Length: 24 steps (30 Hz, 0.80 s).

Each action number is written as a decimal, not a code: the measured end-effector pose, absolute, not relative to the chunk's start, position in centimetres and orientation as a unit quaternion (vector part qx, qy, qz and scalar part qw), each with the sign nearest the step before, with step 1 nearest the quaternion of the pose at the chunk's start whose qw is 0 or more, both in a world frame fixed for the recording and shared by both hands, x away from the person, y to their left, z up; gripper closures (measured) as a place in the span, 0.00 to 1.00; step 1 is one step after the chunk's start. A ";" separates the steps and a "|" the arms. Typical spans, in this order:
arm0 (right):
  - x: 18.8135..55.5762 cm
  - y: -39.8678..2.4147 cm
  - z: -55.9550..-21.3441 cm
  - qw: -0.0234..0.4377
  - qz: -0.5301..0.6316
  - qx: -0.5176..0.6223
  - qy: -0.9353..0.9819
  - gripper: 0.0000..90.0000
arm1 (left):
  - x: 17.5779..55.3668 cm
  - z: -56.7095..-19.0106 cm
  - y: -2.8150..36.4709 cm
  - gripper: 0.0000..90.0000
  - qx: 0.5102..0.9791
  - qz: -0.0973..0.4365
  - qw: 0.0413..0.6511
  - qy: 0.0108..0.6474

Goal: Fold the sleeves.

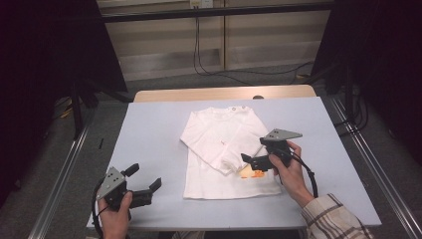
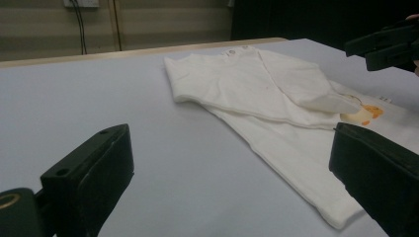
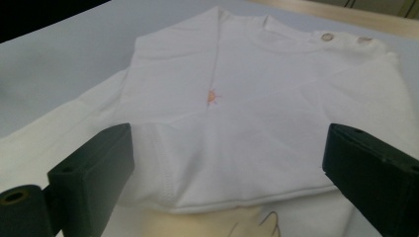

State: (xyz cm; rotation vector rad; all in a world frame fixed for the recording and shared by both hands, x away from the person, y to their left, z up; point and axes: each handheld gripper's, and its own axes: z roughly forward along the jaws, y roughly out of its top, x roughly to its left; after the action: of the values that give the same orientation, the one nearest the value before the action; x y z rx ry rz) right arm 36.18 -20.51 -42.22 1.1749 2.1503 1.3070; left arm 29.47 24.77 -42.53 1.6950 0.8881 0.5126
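Observation:
A small white long-sleeved shirt [image 1: 219,144] lies flat on the pale blue table [image 1: 149,129], neck toward the far edge, with a sleeve folded across its front. An orange print [image 1: 254,173] shows near its hem. My right gripper [image 1: 253,160] hovers over the shirt's lower right part, jaws open and pointing left. In the right gripper view the folded sleeve cuff [image 3: 237,192] lies between the spread jaws, untouched. My left gripper [image 1: 144,178] rests near the table's front left corner, open with nothing in it, aimed at the shirt [image 2: 257,84]. The right gripper [image 2: 385,47] shows at that view's top right.
A wooden strip [image 1: 224,93] runs along the table's far edge. Metal rails [image 1: 59,169] flank the table on both sides, and black cables [image 1: 234,69] lie on the floor behind it. Bare table surface spreads left of the shirt.

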 end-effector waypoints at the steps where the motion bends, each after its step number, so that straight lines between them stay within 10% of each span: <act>1: 36.1 -20.6 -42.2 0.184 0.464 0.420 0.758 0.07 | 29.5 -42.5 24.8 0.04 0.716 0.218 0.548 0.374; 24: 33.0 -24.4 -42.5 0.274 0.489 0.449 0.696 0.06 | 29.3 -42.4 25.1 0.04 0.698 0.222 0.559 0.388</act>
State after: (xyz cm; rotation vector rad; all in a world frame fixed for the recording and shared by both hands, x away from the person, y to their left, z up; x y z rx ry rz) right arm 33.03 -24.37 -42.49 1.2083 1.8721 1.3145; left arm 29.29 25.11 -42.36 1.6465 0.9141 0.5246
